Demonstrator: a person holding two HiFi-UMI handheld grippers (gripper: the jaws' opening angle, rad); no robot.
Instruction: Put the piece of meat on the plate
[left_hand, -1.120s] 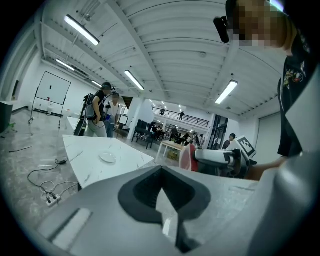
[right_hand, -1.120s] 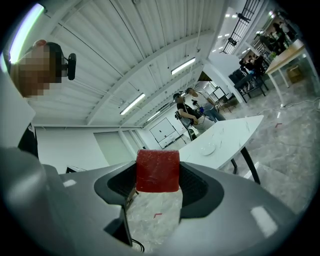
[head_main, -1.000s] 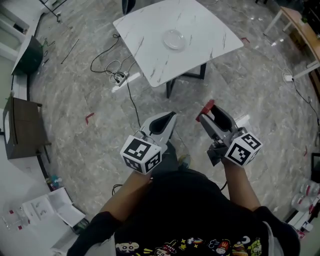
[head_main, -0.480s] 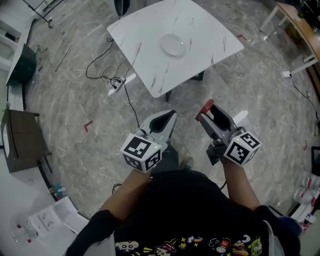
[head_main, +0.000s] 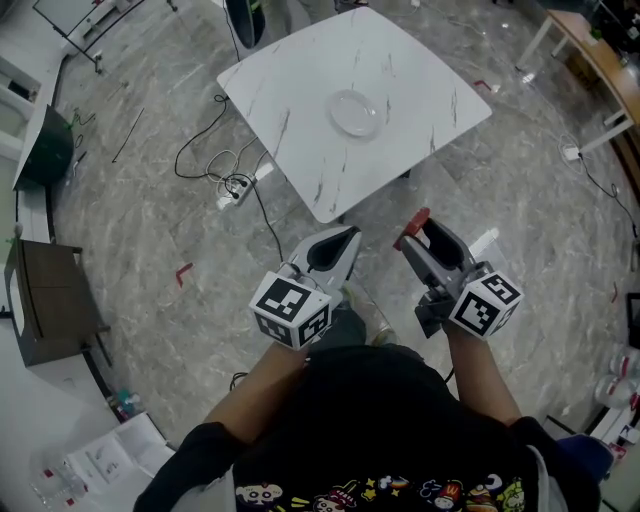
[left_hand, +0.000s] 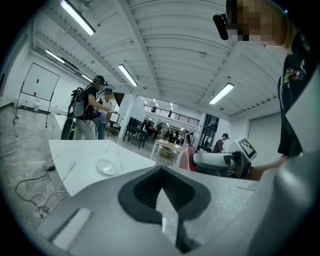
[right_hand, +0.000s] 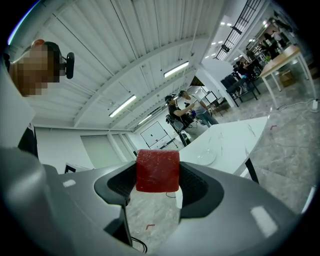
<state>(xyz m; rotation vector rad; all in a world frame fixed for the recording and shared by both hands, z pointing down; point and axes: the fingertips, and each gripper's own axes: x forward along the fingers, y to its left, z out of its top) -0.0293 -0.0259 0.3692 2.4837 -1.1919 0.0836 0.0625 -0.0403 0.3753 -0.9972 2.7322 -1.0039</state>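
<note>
A red cube of meat sits clamped between the jaws of my right gripper, and shows as a red tip in the head view. My right gripper hangs over the floor, short of the white marble table. A clear glass plate lies near the table's middle, also small in the left gripper view and the right gripper view. My left gripper is held beside the right one, jaws together with nothing in them.
Cables and a power strip lie on the floor left of the table. A dark cabinet stands at far left, a wooden desk at top right. People stand beyond the table.
The table and plate have slid lower and closer in the head view. Both grippers keep their pose, the right one still holding the meat.
</note>
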